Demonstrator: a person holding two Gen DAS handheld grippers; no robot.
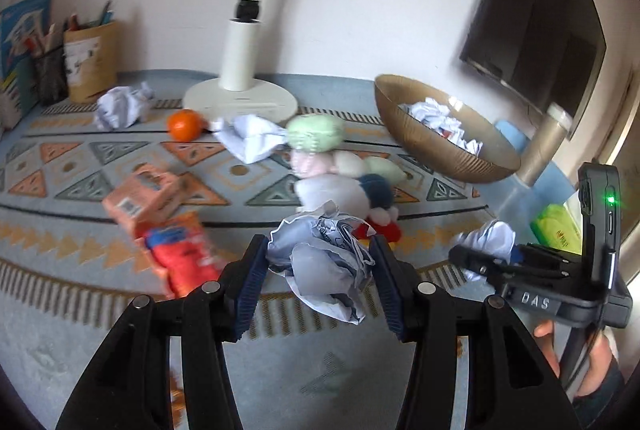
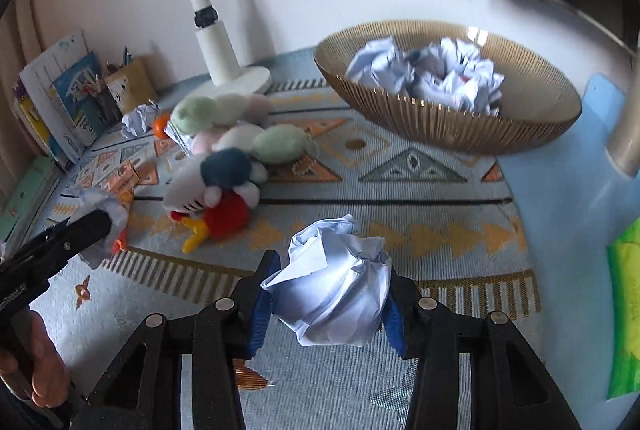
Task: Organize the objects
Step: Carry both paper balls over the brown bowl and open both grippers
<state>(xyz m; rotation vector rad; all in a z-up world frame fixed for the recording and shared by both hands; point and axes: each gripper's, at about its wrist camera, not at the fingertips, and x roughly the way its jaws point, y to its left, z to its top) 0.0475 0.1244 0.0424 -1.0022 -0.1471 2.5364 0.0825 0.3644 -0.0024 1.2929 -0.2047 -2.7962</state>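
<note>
Crumpled white paper balls (image 1: 320, 262) (image 2: 332, 290) are being pinched, one in the left tongs (image 1: 318, 262), one in the right tongs (image 2: 328, 294), both closed snugly, lifted off the patterned tabletop (image 2: 420, 214), probably for dropping into the ribbed golden bowl (image 2: 448, 128) ahead, already holding similar wads.

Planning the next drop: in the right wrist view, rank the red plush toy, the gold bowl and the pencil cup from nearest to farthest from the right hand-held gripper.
1. Red plush toy: just ahead and left of the right hand-held gripper, which holds a crumpled paper ball.
2. Gold bowl: farther back, right, holding paper balls.
3. Pencil cup: farthest, far left by the wall.
</note>
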